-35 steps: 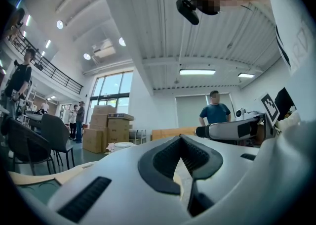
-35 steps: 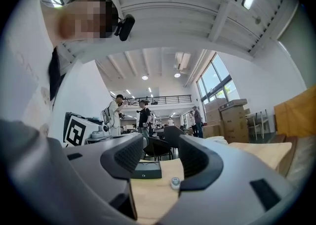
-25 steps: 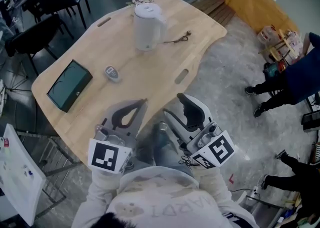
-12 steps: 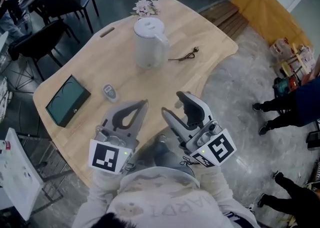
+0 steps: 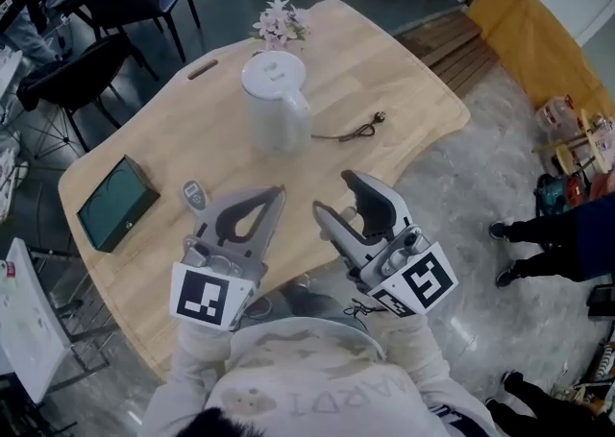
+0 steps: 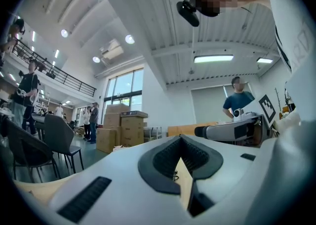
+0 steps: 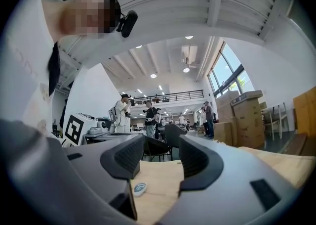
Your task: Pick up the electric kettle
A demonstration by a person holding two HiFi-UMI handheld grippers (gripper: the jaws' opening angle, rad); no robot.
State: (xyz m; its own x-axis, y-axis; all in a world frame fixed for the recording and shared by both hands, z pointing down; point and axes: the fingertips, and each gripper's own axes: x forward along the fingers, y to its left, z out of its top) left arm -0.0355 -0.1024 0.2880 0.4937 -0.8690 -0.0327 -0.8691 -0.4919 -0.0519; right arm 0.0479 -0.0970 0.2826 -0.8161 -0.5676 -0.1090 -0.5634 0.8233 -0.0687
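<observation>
The white electric kettle point(image 5: 276, 107) stood upright on the wooden table point(image 5: 404, 70), well apart from both grippers. The left gripper point(image 5: 277, 193) had its jaws pressed together on nothing, while the right gripper point(image 5: 334, 193) held its jaws spread and empty.

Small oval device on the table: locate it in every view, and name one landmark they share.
Head view: small oval device lies on the wooden table, right of the dark box.
Left gripper view: not in it.
Right gripper view: the device shows low in the gap between the fingers.
Shared landmark: the wooden table, visible in all three.
</observation>
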